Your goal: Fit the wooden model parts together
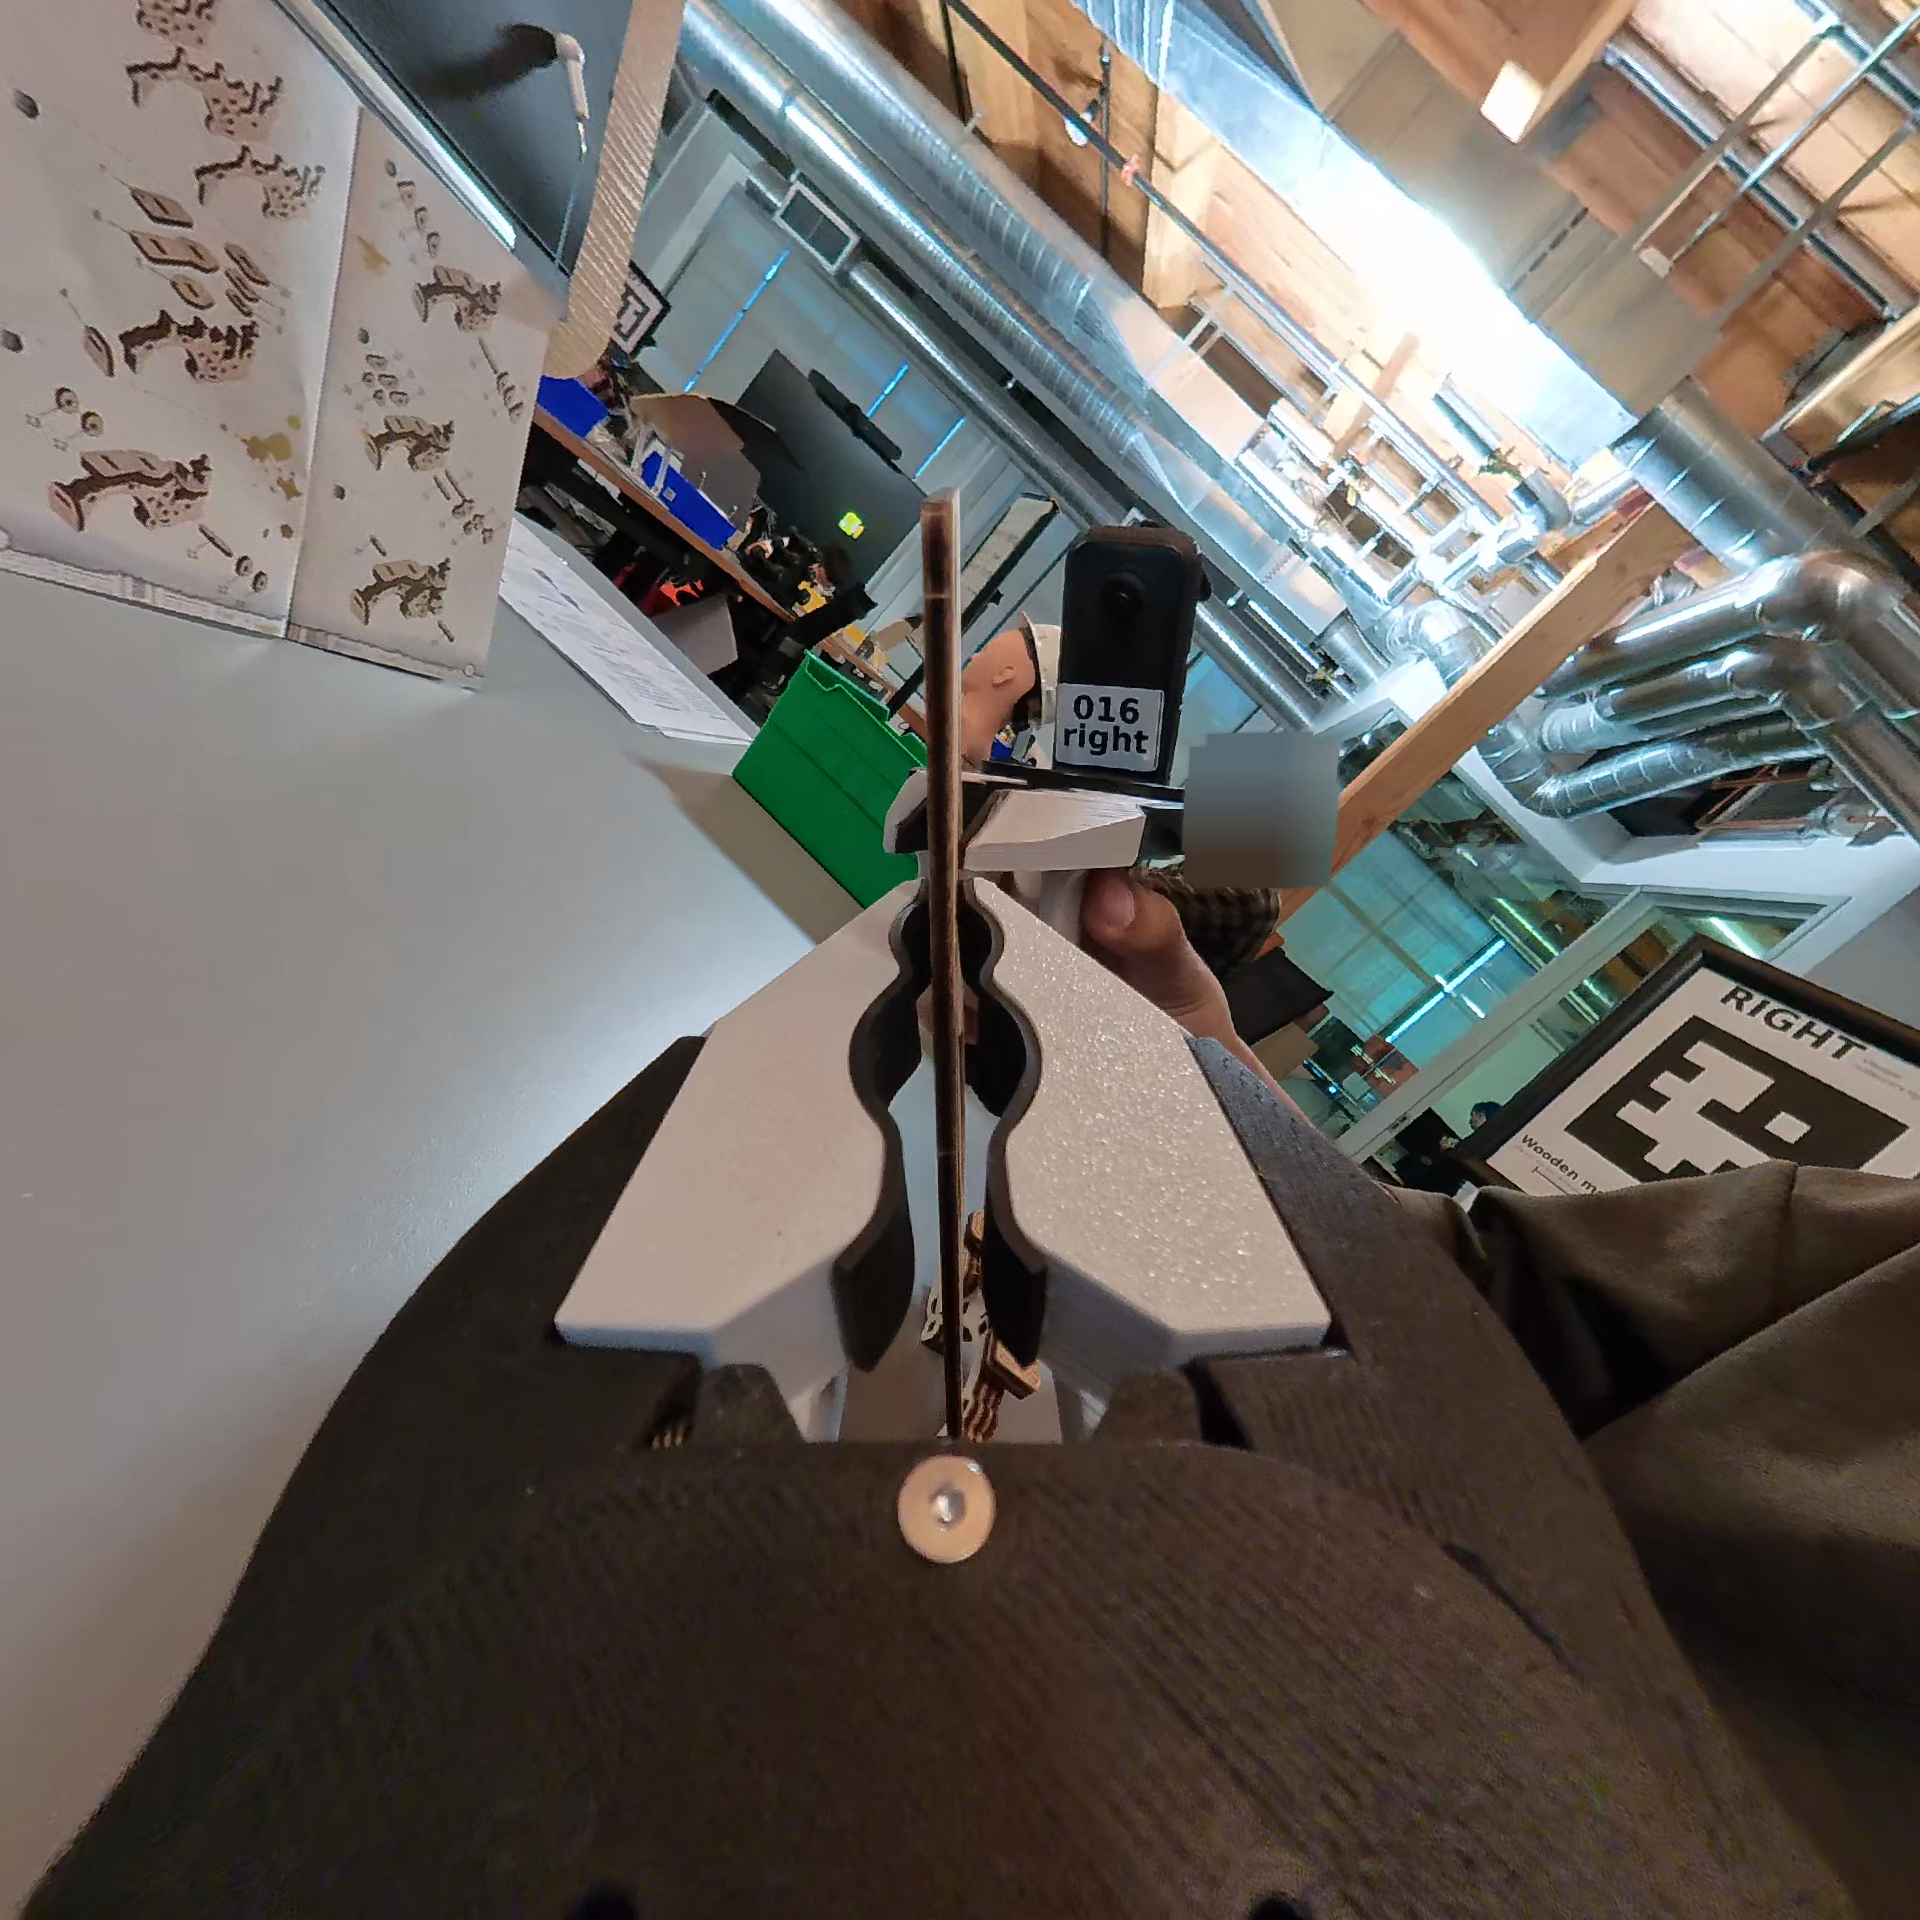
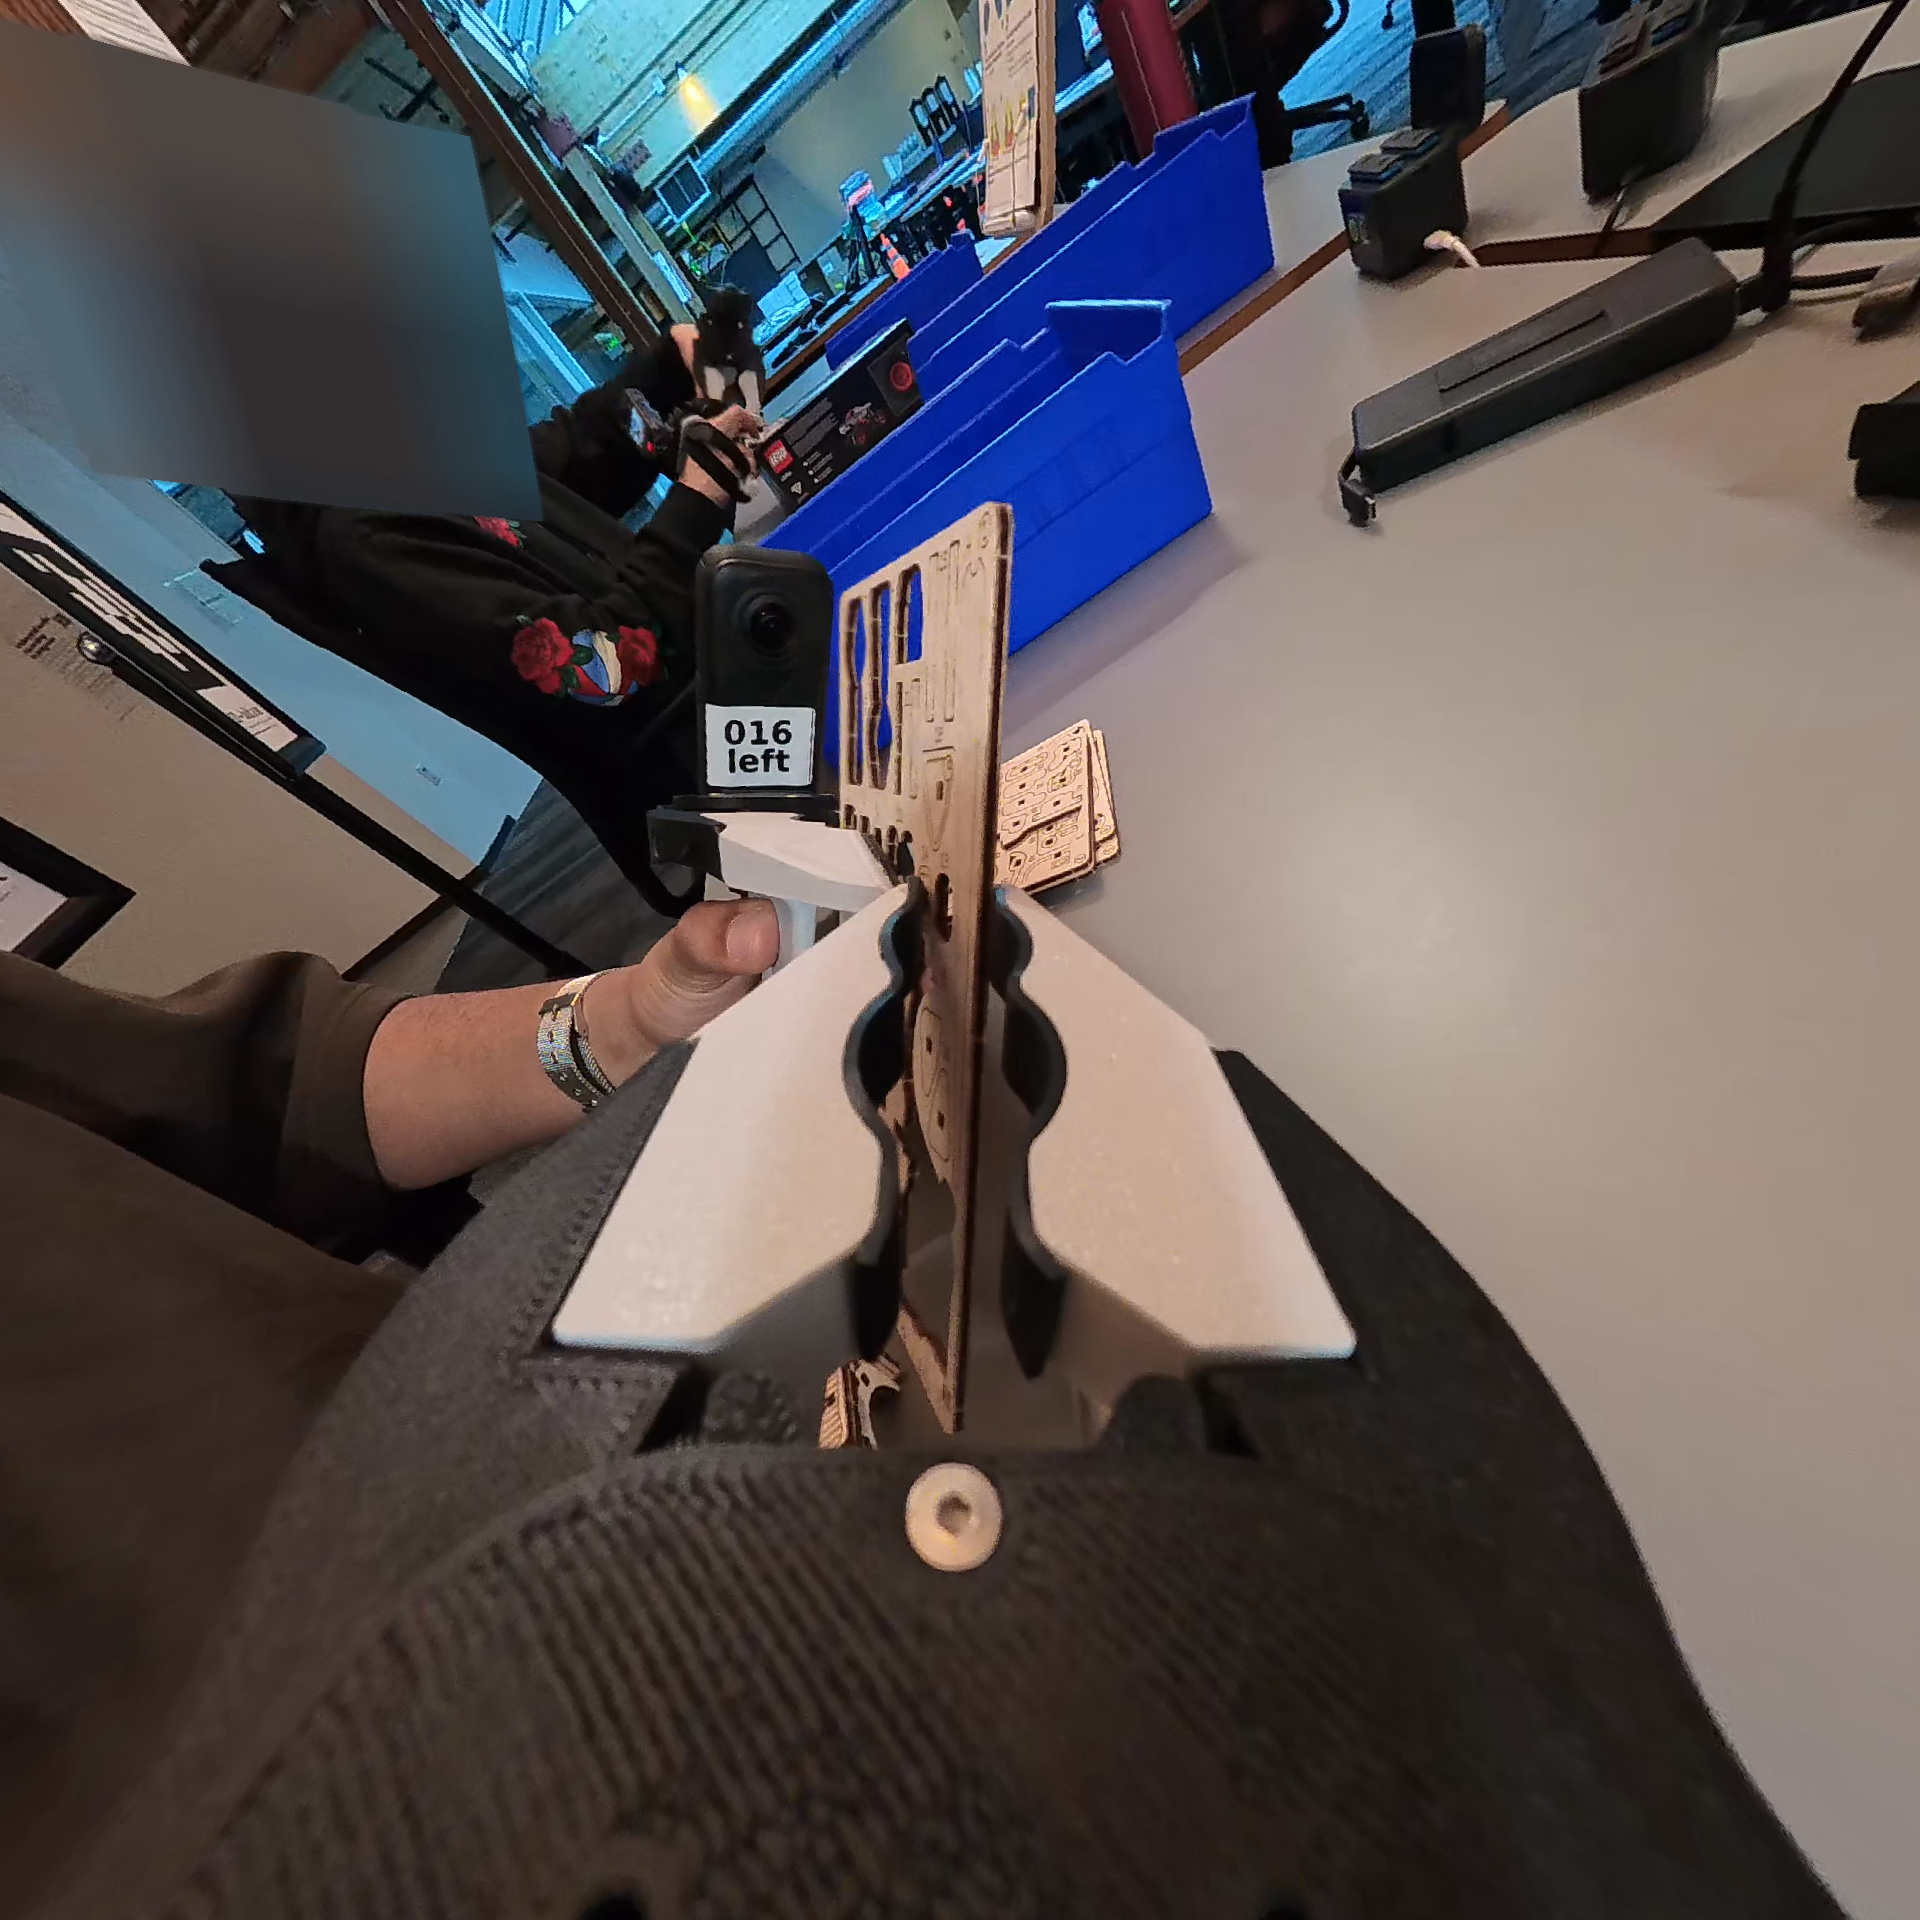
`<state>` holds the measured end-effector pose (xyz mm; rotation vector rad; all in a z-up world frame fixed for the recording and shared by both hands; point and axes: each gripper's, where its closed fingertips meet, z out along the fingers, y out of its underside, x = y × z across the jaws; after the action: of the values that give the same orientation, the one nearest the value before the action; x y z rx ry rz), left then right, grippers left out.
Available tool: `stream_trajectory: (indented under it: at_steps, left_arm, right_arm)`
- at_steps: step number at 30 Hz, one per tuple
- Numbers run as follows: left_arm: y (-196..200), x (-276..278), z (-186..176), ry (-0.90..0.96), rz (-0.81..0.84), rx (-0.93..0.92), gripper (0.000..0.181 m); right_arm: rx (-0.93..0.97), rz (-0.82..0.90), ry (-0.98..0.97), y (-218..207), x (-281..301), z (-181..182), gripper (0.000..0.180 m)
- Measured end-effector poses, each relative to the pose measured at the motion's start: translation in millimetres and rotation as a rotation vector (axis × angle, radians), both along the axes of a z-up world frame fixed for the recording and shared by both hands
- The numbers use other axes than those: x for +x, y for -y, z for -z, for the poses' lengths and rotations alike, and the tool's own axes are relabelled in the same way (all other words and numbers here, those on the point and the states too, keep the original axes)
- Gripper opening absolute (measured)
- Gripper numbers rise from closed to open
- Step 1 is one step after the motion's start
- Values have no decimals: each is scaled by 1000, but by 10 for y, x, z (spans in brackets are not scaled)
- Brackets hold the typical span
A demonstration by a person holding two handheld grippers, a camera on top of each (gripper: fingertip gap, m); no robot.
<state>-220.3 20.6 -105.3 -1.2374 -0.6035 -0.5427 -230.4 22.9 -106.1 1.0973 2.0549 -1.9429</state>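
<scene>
Both grippers clamp one thin wooden sheet (image 2: 935, 748) edge-on at frame centre: left gripper (image 1: 948, 894) and right gripper (image 2: 954, 904) face each other (fingers clenched on it), above the grey worktop (image 2: 1507, 935); more sheets (image 2: 1055, 821) lie behind.

left gripper (image 1: 948, 914) clamped; right gripper (image 2: 958, 914) clamped, facing

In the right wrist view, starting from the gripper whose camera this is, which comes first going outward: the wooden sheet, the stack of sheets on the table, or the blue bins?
1. Wooden sheet, clamped in the right gripper.
2. Stack of sheets, flat on the table just beyond, slightly right.
3. Blue bins, farther back, at the table's far edge.
</scene>
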Motion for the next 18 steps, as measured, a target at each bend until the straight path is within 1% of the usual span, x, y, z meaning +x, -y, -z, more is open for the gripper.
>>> stream_trajectory:
  at_steps: [7, 13, 18]
  left_arm:
    - [-18, -1, 50, 56, 9, 12, 0]
    - [-20, -28, 57, 55, -6, -7, 0]
    - [6, -67, 65, 112, -2, 39, 0]
  right_arm:
    - [0, 19, 16, -15, -3, 38, 6]
    - [28, 35, 3, -29, -29, 61, 8]
    - [53, 50, -3, -16, -54, 90, 12]
